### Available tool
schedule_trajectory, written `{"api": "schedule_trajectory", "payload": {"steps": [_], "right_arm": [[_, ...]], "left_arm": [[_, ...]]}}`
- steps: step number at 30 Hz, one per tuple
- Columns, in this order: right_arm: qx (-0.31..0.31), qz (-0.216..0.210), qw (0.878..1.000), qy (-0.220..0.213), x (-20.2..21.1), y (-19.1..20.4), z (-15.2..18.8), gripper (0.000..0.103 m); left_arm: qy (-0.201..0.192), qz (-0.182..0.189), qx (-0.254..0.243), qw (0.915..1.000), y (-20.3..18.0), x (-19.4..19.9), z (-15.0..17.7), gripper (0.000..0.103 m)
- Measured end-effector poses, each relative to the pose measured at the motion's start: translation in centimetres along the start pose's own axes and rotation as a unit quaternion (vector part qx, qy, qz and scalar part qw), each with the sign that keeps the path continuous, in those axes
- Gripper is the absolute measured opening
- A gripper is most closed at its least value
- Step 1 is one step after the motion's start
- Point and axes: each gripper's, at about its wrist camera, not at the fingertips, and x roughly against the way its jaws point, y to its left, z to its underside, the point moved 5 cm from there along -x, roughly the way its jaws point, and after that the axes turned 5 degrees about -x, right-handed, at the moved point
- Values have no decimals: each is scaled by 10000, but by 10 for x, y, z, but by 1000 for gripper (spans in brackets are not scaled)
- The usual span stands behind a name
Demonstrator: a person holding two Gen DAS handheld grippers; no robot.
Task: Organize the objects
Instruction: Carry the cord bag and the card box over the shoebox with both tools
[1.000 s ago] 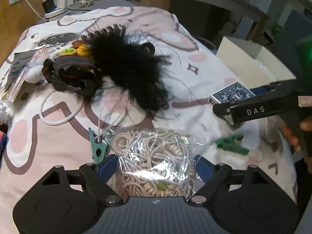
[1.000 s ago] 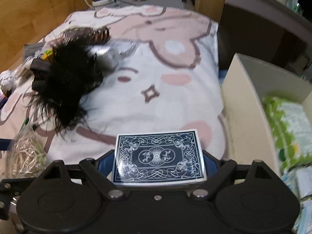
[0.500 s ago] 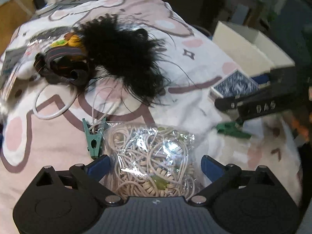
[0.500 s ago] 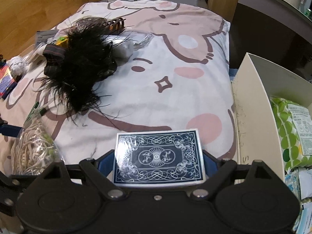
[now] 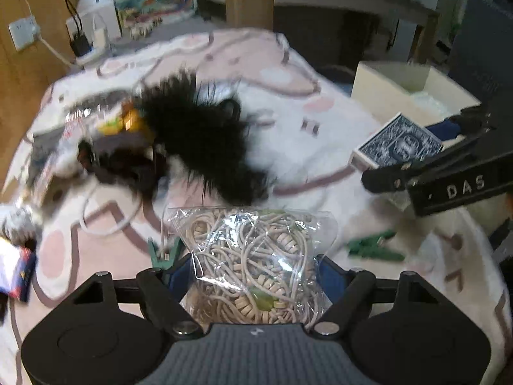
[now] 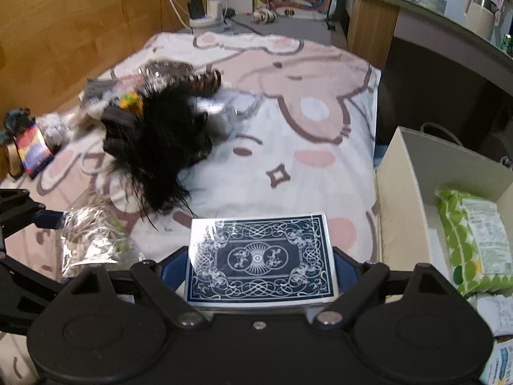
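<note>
Bag of cord and wooden beads (image 5: 256, 263) sits between the pads of the left tongs (image 5: 253, 276), whose jaws have just been closing on it; the pads press its crinkled sides, so it looks held and lifted off the blanket (image 5: 320, 147). I judge it light, soft and slippery: the clear film will slide and bulge, so a grip across the full middle, as now, seems safer than one on a loose corner. Ahead of these tongs lies a black feathery heap (image 5: 205, 141) with trailing strands that could catch, and green clips (image 5: 372, 247) lie just to their right. Further right, the right tongs (image 6: 261, 260) hold a blue card box (image 6: 261, 258) flat by its two long sides; stiff, smooth and light, it should travel well if kept level. To their right stands an open carton (image 6: 397, 199) with a thin upright wall to clear; a green packet (image 6: 474, 240) fills its far side, leaving room near the wall.
</note>
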Motion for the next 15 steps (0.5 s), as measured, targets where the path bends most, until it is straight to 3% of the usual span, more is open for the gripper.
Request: {"api": "schedule_trajectory", "payload": {"steps": [9,15], "right_arm": [[-404,-5,9966,-725,49,-30,-45,90],[-744,447,9913,-986,65,-71,-72,90]], "left_arm": [[-725,101,-164,9972,-17,24,-46,79],[-1128,370,-546,9914,-46,31,-91,79]]}}
